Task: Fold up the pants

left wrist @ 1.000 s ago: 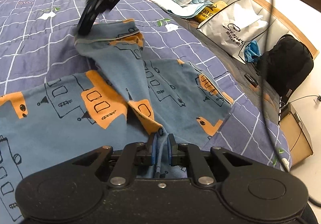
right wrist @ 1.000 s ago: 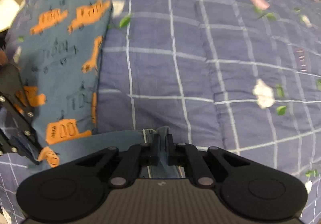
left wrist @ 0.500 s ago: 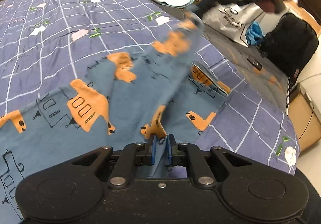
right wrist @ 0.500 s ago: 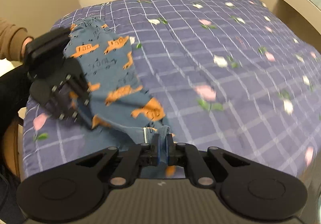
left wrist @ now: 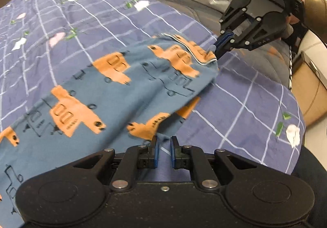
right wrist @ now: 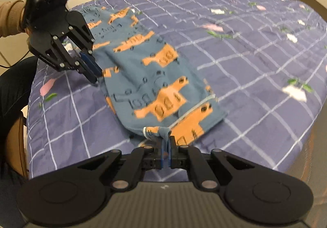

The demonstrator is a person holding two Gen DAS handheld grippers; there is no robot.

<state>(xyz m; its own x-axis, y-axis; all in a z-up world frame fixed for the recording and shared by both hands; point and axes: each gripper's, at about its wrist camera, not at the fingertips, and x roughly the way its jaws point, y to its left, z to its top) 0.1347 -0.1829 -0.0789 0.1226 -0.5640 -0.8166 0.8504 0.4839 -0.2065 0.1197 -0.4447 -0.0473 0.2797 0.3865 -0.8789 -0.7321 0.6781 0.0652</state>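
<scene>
Notably, the right gripper [right wrist: 166, 147] was clamped tight on a bunched corner of the pants [right wrist: 159, 76], with a twist of blue cloth standing up between its closed pads. The left gripper [left wrist: 164, 151] showed a narrow gap in its own view, with the cloth edge reaching its left pad. In the right wrist view its tips pinched the opposite edge of the fabric, so it was judged to be gripping as well. Between the two grippers the garment ran as a slack sheet, blue with orange vehicle prints, partly raised and partly draped on the bed quilt [left wrist: 245, 101] near the quilt's edge. A piped hem lay close to the right gripper, and a second layer of cloth showed beneath the upper one. The step in hand was judged to be the carrying of one end across to double the garment over. The fold was not yet laid flat. The next move would call for lowering both corners together onto the quilt and squaring the upper edge on the lower layer. Both grips should be released only once the cloth lay smooth. Uneven tension risked a skewed fold.
</scene>
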